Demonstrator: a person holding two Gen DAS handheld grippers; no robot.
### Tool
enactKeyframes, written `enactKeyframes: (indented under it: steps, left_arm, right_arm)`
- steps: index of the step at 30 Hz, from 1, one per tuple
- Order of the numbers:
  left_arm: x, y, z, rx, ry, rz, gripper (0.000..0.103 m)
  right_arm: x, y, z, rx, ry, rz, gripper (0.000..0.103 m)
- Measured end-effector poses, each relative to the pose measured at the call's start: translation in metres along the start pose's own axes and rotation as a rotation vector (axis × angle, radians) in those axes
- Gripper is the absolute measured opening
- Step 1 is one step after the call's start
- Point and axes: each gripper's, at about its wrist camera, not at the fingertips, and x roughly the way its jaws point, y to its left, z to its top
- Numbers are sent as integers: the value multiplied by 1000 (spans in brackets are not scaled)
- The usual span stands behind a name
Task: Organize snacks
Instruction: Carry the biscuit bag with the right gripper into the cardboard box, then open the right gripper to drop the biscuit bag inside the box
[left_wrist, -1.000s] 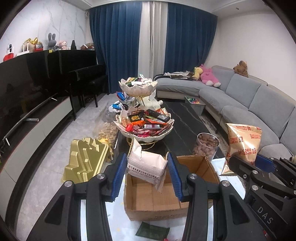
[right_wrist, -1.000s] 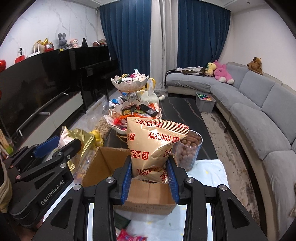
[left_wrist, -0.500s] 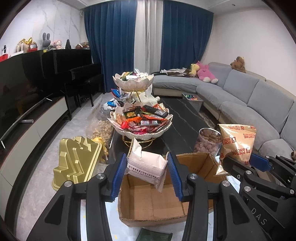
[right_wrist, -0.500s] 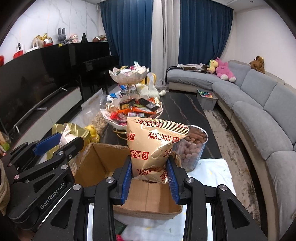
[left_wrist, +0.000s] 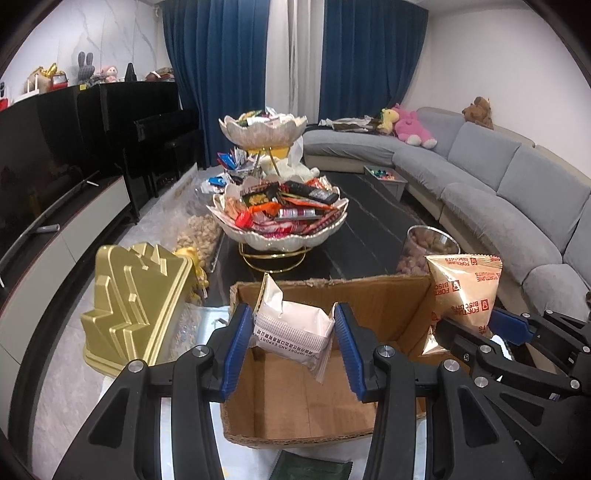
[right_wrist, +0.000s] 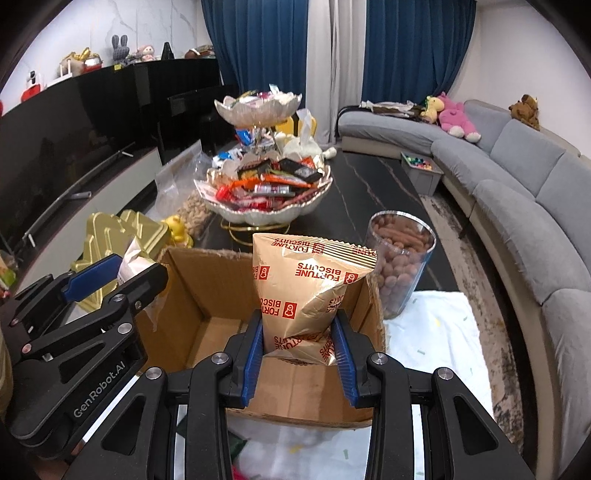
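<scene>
On the dark table (left_wrist: 373, 229), just past a white cloth (right_wrist: 436, 332), an open cardboard box (left_wrist: 306, 398) with a tiered snack bowl (left_wrist: 279, 221) and a glass jar (right_wrist: 400, 266) beyond. Above the box, held in the right gripper (right_wrist: 300, 345), a gold biscuit bag (right_wrist: 306, 284) (print upside down), pads clamped on its lower end. Beside it, pinched in the left gripper (left_wrist: 293, 341), a smaller white packet (left_wrist: 291, 332), tilted over the box's near half.

One cardboard box (left_wrist: 306, 402), two held snack bags (left_wrist: 291, 332) (right_wrist: 306, 288), one jar (right_wrist: 400, 258).
</scene>
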Motion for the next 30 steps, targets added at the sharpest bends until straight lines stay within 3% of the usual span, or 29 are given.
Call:
enactKeyframes:
  steps: [12,16,22,30]
  left_arm:
    - [16,1,-4,1,24,-12,47]
    - [15,0,-2,7,24,-19,61]
    - [8,5,2,4,5,18,83]
    - [-9,11,3,20,-28,57,94]
  right_arm:
    - [25,-4,-8,5,45,13,37]
    - [22,-7,-4,13,33,7,39]
    - [14,-13,0,24,19,-24,54]
    - [-5,-16,3,35,-7,-58,72]
